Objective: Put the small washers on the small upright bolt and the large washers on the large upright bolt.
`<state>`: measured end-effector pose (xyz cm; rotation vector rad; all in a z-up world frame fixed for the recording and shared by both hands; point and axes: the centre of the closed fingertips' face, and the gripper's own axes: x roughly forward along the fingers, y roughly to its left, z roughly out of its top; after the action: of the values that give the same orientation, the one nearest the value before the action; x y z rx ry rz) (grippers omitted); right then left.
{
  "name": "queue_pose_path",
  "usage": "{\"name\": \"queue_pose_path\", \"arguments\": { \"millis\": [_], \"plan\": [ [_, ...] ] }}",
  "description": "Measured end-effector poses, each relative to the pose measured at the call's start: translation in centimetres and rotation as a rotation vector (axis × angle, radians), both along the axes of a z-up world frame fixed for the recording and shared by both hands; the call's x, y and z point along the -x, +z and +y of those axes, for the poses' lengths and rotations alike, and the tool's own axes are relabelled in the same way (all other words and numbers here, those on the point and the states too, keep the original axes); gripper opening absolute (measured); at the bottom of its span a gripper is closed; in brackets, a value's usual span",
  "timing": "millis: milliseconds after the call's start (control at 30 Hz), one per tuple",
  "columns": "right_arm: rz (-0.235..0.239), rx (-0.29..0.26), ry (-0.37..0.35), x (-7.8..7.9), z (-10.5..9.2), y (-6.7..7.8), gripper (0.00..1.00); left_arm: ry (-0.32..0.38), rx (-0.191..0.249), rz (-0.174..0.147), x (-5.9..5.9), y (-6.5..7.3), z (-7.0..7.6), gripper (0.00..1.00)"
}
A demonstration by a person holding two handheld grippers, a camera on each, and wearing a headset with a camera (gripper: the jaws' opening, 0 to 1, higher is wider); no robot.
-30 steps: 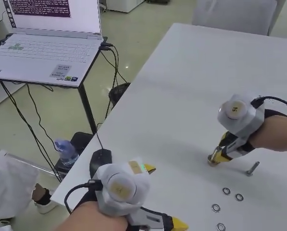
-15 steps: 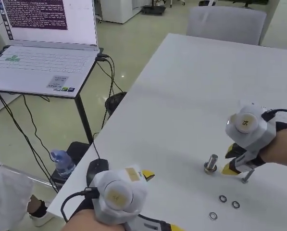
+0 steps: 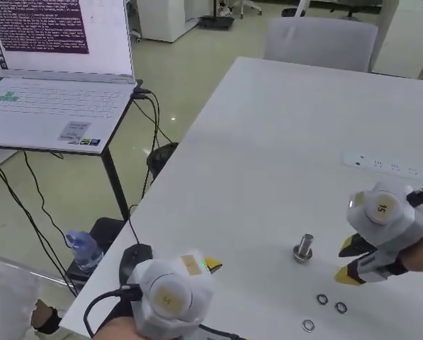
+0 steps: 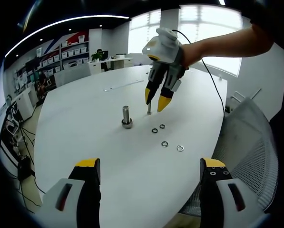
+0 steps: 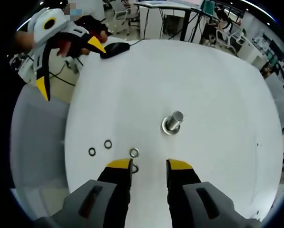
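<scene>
Four flat silver metal washers (image 4: pixel 164 143) lie loose on the white tabletop (image 4: pixel 84 109) between the two tools. Two sit close under the right gripper (image 4: pixel 155 100) and two lie more toward the left gripper (image 4: pixel 150 164). The left gripper, grey with yellow-tipped jaws, hangs at the near edge of the table with its jaws spread wide and nothing between them. The right gripper points down at the table ahead of it, its jaws parted a little. The small thin silver bolt (image 4: pixel 149 109) stands upright just below the gap between its tips (whether either tip touches it, I cannot tell). The large thick silver bolt (image 4: pixel 127 117) stands upright on its head just beside that gripper. In the right gripper view it rises just ahead of the jaws, slightly to the right.
</scene>
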<state>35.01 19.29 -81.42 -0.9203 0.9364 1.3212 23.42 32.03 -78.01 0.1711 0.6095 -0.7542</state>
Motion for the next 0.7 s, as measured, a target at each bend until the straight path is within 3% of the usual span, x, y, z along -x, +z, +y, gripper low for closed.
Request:
{"name": "queue_pose_path", "arguments": {
  "millis": [367,700],
  "plan": [
    [0.001,-0.002,-0.004,1.9,-1.8,-1.9,0.30,-0.002,-0.001,-0.003,-0.2,0.0,-0.1,0.84],
    [0.002,-0.003,-0.016,2.1,-2.2,-3.7,0.30,-0.002,-0.002,0.004,-0.1,-0.2,-0.1,0.84]
  ]
}}
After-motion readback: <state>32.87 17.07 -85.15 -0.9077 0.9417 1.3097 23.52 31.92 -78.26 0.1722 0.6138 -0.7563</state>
